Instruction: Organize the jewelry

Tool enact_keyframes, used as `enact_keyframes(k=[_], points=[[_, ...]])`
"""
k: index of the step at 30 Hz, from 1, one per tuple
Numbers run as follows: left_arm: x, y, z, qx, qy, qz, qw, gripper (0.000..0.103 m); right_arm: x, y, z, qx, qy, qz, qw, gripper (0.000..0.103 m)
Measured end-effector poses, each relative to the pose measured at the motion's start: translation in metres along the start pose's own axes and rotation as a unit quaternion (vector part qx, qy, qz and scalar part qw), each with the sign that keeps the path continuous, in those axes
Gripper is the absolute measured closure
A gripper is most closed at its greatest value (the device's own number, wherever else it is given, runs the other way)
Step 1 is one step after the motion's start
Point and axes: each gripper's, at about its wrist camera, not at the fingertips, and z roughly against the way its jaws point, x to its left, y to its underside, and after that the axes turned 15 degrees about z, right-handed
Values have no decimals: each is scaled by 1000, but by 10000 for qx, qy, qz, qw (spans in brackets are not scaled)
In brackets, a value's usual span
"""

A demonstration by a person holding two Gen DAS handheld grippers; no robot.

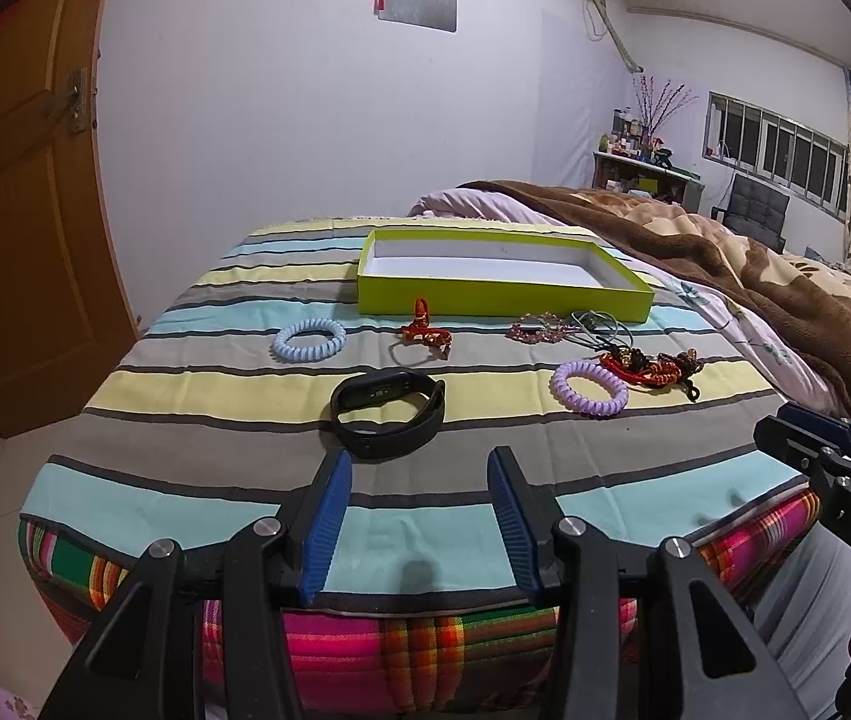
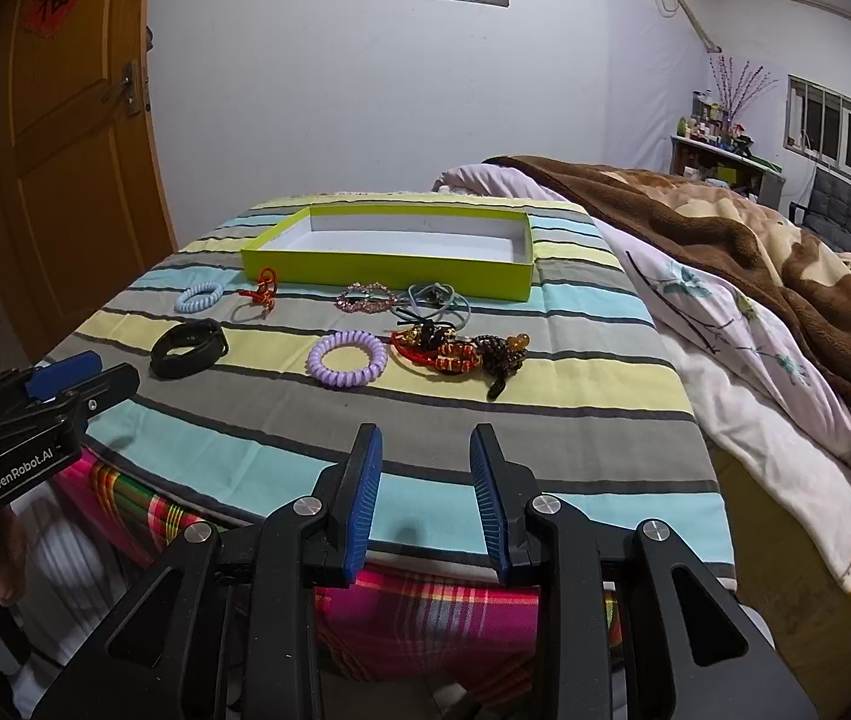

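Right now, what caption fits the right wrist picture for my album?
Open right claw waits before bracelets, a purple coil band and an empty green box on a striped bedspread.

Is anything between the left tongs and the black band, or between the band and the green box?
Nothing lies between the open left tongs and the black band. Toward the green box, the red knot bracelet lies on the cloth, roughly in line; lifting clears it.

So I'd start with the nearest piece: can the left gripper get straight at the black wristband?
Probably yes. The left gripper is open and empty, and the black wristband lies alone just ahead of its fingers on the striped cloth, with nothing between them.
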Motion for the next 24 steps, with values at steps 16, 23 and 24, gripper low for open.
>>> enact_keyframes(k=[16,23,24], points=[[-1,4,3,-59,-26,-25,10000,56,1,0,1,-6,3,-1,10000,72],[-2,4,3,-68,-23,-37,10000,56,1,0,1,-7,0,2,10000,72],[-2,3,3,-71,-25,-39,10000,56,1,0,1,-9,3,5,10000,72]])
